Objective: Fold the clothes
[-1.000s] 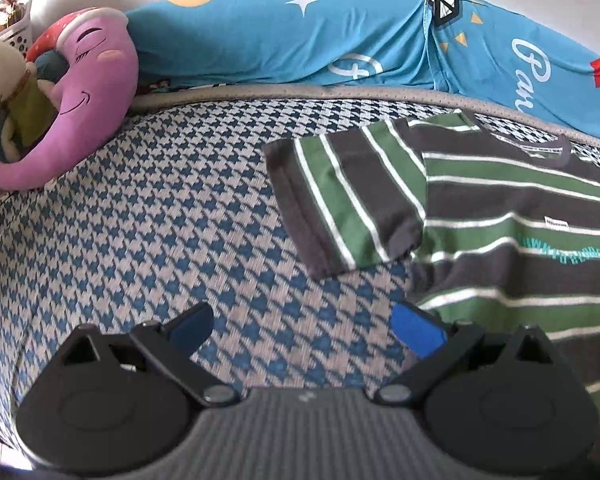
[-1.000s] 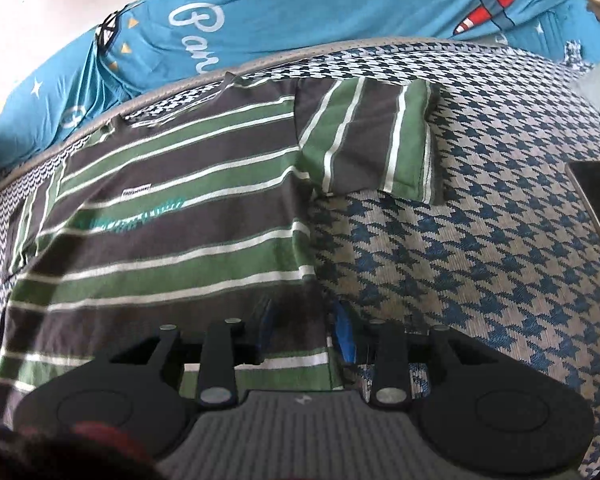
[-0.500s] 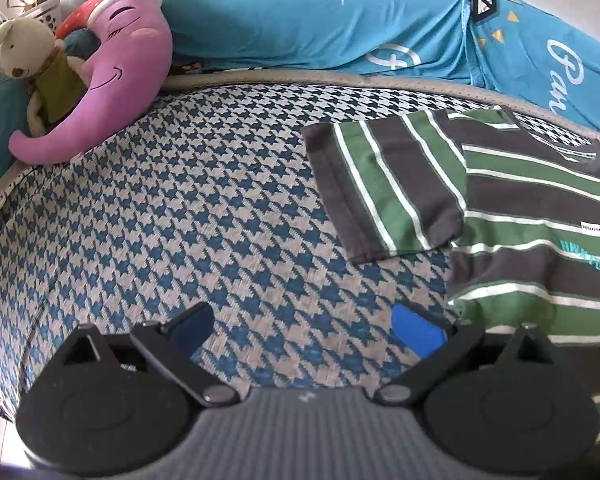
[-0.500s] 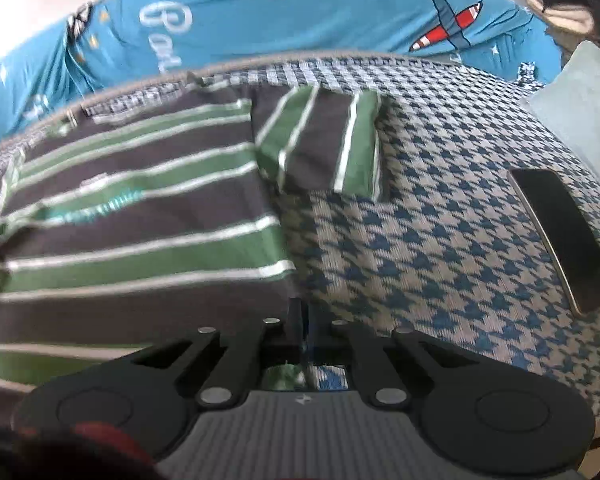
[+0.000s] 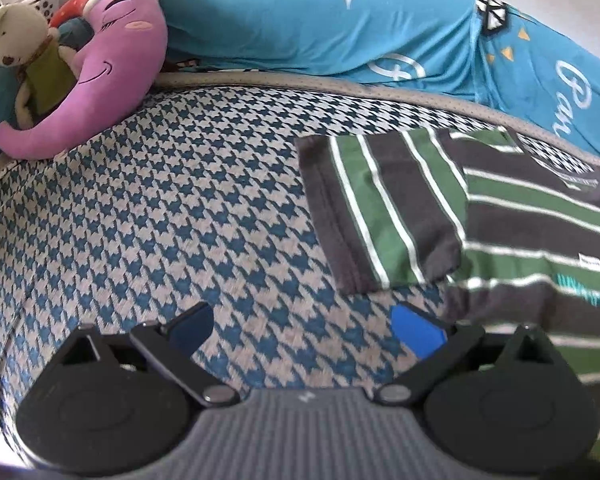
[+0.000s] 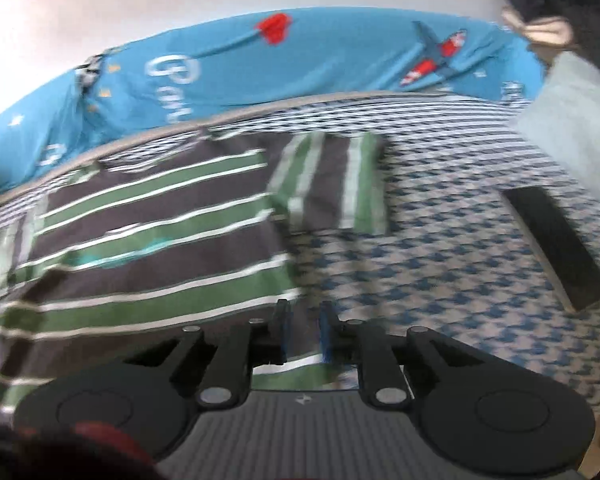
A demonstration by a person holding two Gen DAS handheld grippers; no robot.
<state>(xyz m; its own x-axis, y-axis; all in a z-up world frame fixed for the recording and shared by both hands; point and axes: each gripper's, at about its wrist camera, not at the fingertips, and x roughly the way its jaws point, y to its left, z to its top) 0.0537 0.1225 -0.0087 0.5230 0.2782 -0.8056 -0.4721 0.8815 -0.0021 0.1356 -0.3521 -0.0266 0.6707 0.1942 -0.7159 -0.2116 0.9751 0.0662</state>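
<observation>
Striped T-shirt (image 6: 152, 264), a soft, light, limp knit spread on the bed (image 5: 180, 216) near its far edge, looks best pinched at hem corners, where the right gripper (image 6: 303, 334) seems clenched on fabric while the left gripper (image 5: 304, 330) hangs released.

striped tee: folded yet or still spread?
Spread, no fold done. The striped tee lies flat on the houndstooth bed cover, both sleeves out; the right gripper pinches its lower edge.
</observation>
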